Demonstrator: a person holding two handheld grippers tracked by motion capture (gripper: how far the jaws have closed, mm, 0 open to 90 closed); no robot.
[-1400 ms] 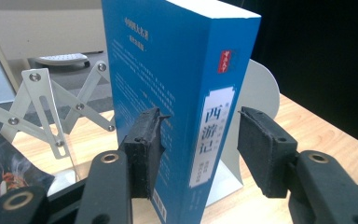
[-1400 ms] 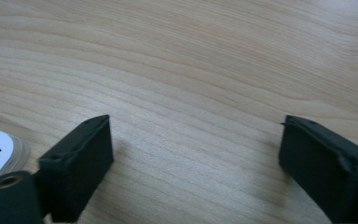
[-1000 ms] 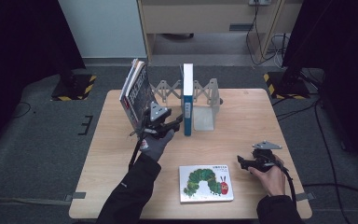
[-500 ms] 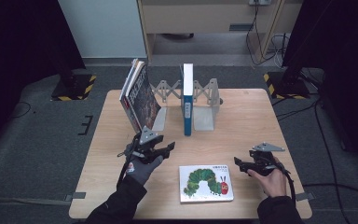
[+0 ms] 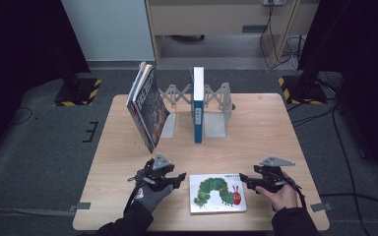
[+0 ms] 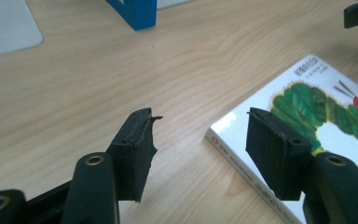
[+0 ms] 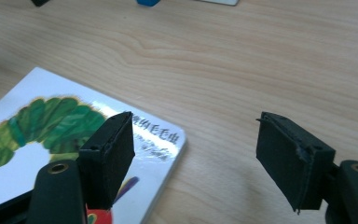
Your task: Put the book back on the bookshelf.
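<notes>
While the book point(image 5: 218, 192) lies flat at the table's point(image 5: 275, 128) near edge, the left gripper point(image 5: 181, 178) hovers just left of it, jaws apart and just opening, and the right gripper point(image 5: 243, 179) hovers just right, jaws apart though closing, nothing gripped.

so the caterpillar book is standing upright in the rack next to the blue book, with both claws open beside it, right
Not quite: the caterpillar book lies flat on the table, as the high view shows. The blue book stands in the rack. The left claw and right claw are open beside it.
</notes>
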